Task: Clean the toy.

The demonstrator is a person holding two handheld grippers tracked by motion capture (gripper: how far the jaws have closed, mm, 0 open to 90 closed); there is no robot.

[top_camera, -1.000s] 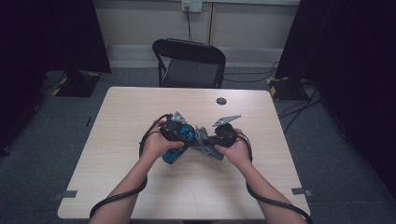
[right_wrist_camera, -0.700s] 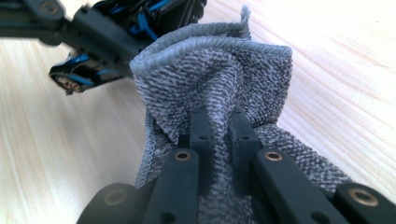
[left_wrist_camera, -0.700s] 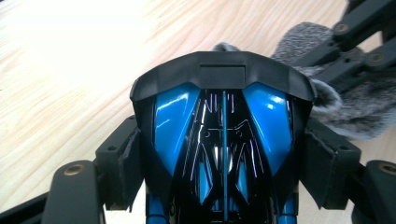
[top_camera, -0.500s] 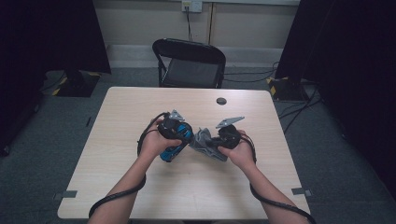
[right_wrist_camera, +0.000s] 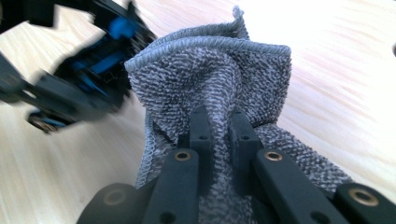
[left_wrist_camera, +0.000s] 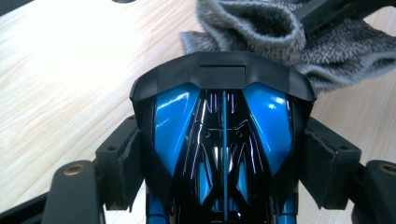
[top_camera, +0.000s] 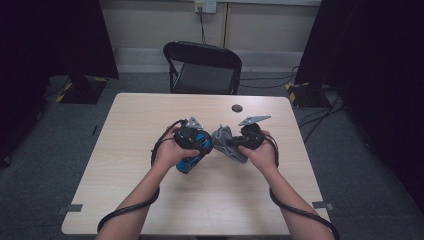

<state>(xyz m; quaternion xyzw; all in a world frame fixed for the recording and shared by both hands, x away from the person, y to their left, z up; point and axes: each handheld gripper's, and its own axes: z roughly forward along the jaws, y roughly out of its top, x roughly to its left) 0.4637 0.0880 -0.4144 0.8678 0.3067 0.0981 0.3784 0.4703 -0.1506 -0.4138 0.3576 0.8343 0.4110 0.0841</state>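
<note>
A glossy blue and black toy car (left_wrist_camera: 223,140) sits between the jaws of my left gripper (left_wrist_camera: 223,154), whose pads press its two sides. In the high view the toy car (top_camera: 192,152) is held over the middle of the wooden table (top_camera: 125,150), with my left gripper (top_camera: 192,142) around it. My right gripper (right_wrist_camera: 219,126) is shut on a bunched grey cloth (right_wrist_camera: 210,79). The grey cloth (top_camera: 225,142) hangs between the two hands, just right of the car, and my right gripper (top_camera: 235,142) pinches it from the right. In the left gripper view the grey cloth (left_wrist_camera: 261,32) lies just beyond the car's front.
A small dark round object (top_camera: 237,108) lies on the table at the back, right of centre. A black folding chair (top_camera: 202,67) stands behind the far edge. Cables trail from both grippers over the near edge.
My right gripper has lifted a little with the cloth and edged to the right. The left gripper and the car stay about where they were.
</note>
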